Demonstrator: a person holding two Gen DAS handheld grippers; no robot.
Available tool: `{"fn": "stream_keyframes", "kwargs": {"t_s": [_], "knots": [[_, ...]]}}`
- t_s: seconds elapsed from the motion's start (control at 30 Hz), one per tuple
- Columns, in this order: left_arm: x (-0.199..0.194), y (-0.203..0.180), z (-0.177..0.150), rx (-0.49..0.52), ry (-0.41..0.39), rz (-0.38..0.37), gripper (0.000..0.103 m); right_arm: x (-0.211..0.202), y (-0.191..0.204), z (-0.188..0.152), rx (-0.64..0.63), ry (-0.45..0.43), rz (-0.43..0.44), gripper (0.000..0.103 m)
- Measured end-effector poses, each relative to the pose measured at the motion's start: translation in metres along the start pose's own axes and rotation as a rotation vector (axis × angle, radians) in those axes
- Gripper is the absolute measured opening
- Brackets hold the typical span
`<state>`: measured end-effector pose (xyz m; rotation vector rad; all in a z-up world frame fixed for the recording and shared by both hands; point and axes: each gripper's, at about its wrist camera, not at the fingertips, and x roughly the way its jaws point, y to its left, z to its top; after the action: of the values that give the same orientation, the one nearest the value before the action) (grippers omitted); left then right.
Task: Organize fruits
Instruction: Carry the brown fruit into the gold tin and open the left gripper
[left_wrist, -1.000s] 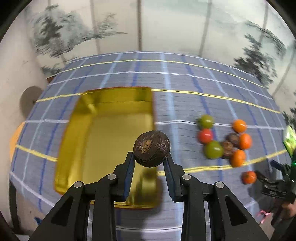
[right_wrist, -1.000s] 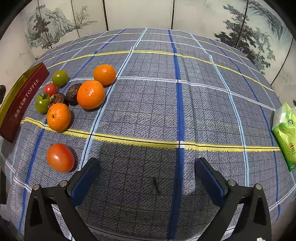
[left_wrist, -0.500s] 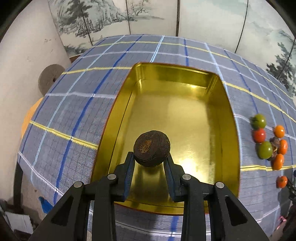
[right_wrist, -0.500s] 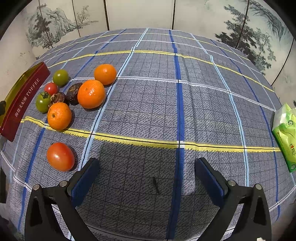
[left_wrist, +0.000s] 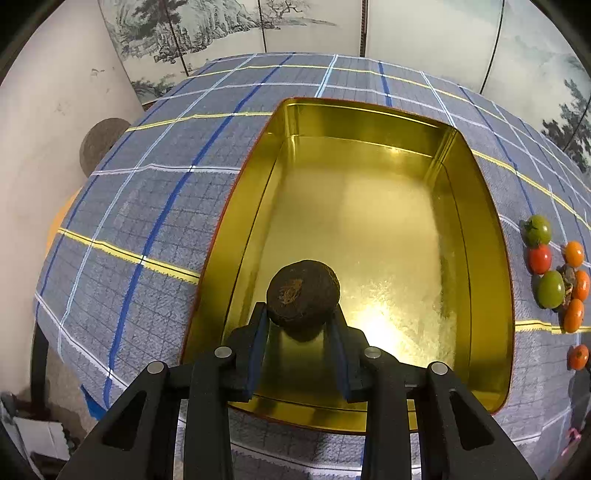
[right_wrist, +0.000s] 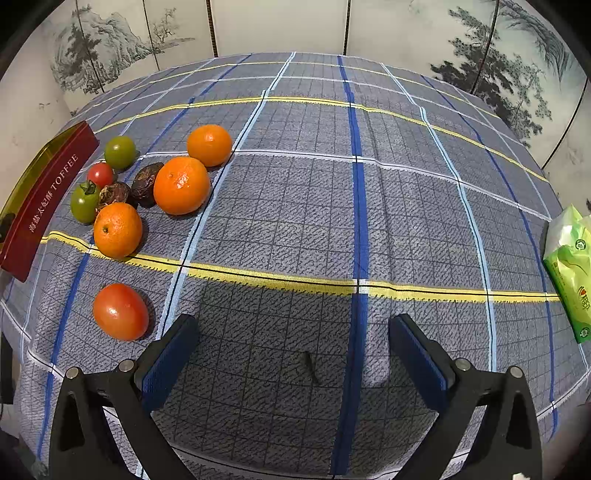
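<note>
Painted screens (right_wrist: 498, 66) with ink trees and hills stand behind your table, and a blue checked cloth (right_wrist: 314, 206) with yellow and white lines covers all of it, which gives the round fruits a soft surface where they do not roll away. On the left part of the cloth stands the tin (left_wrist: 476, 236), gold inside and with nothing in it so far; I judge it is the place where the fruits must go. From the right wrist view you see its red outer wall (right_wrist: 44, 199), and there you can read "TOFFEE" in white letters next to a line of Chinese characters which are too small for me to read with certainty. At the right edge lies a green tissue pack (right_wrist: 569, 266) with some print that I cannot read. The fruits wait in a loose group just beside the tin: three oranges (right_wrist: 181, 184), two green tomatoes (right_wrist: 119, 151), a small red tomato (right_wrist: 99, 173), two dark brown fruits (right_wrist: 146, 182) touching each other, and one bigger red tomato (right_wrist: 120, 312) apart, nearer to you. Your left gripper (left_wrist: 301, 321) is closed on a third brown fruit (left_wrist: 303, 291) and holds it over the near end of the tin, pointing down, so I think the release is the next step. Your right gripper (right_wrist: 291, 354) stands wide open above bare cloth, holding nothing, probably ready for the next fruit.
</note>
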<state>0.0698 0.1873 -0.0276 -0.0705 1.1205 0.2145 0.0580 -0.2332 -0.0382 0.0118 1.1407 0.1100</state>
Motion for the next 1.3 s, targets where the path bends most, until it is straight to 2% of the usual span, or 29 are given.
{"fn": "stream_keyframes", "kwargs": {"t_s": [0.9,1.3], "knots": [[0.007,-0.001,-0.003,0.005,0.015,0.027,0.033,0.000,0.000,-0.002,0.016,-0.010,-0.007,0.103],[0.002,0.000,-0.004,-0.016,0.006,0.011,0.035,-0.006,0.006,-0.011,-0.009,0.006,0.007,0.103]]}}
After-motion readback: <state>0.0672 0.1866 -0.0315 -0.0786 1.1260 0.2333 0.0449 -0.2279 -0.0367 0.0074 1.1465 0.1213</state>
